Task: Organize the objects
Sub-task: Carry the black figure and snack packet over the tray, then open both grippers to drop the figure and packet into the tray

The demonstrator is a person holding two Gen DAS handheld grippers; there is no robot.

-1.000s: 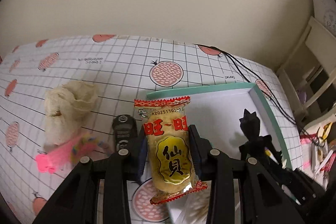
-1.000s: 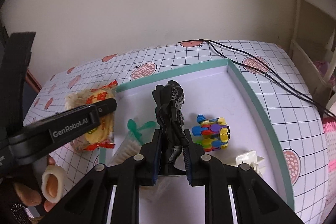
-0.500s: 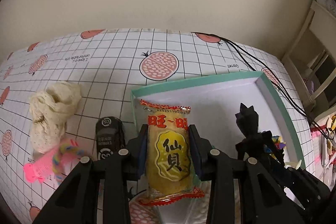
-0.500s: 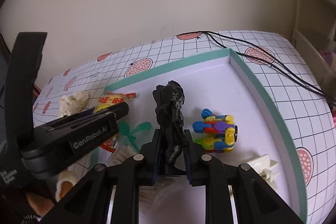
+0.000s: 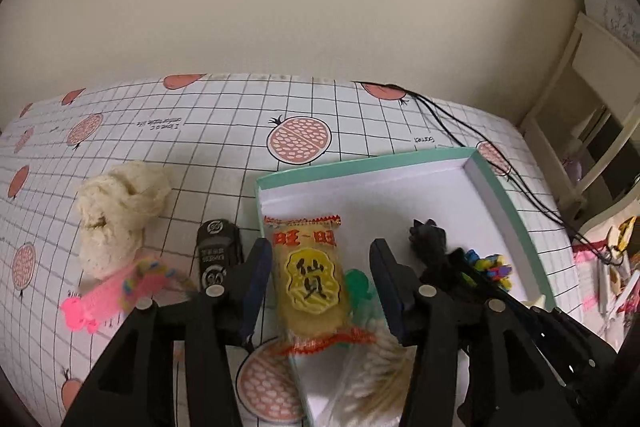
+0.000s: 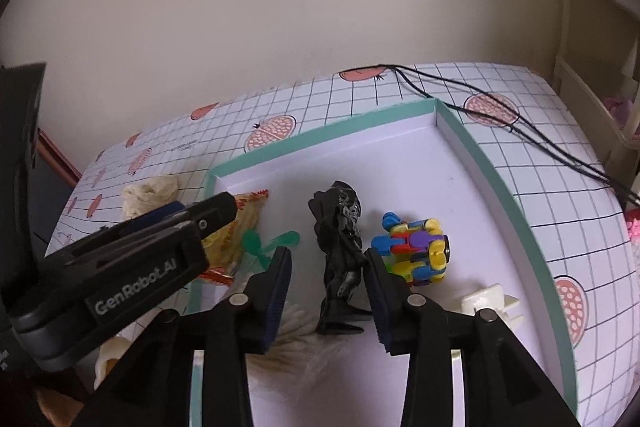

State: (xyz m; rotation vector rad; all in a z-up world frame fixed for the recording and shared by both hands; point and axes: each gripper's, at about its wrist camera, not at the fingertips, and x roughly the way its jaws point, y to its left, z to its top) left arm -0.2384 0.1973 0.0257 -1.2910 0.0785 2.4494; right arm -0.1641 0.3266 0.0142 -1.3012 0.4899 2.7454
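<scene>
Meanwhile, both grippers are seen spread wide over the teal-edged tray, each with its object let go between the fingers. The snack packet is framed by the left gripper, its long axis running 12 to 6 o'clock along the fingers; neither pad is touching it, and its near end overhangs the tray's left rim (some blur suggests it may not be settled). In the right wrist view the black figure is stood upright inside the tray between the jaws of the right gripper, nearer the finger at 3 o'clock, with the coloured block toy just beside it. A cream cloth, a small black car and a pink comb are left on the tablecloth at 9 o'clock of the left gripper, which is judged the nearer for them.
</scene>
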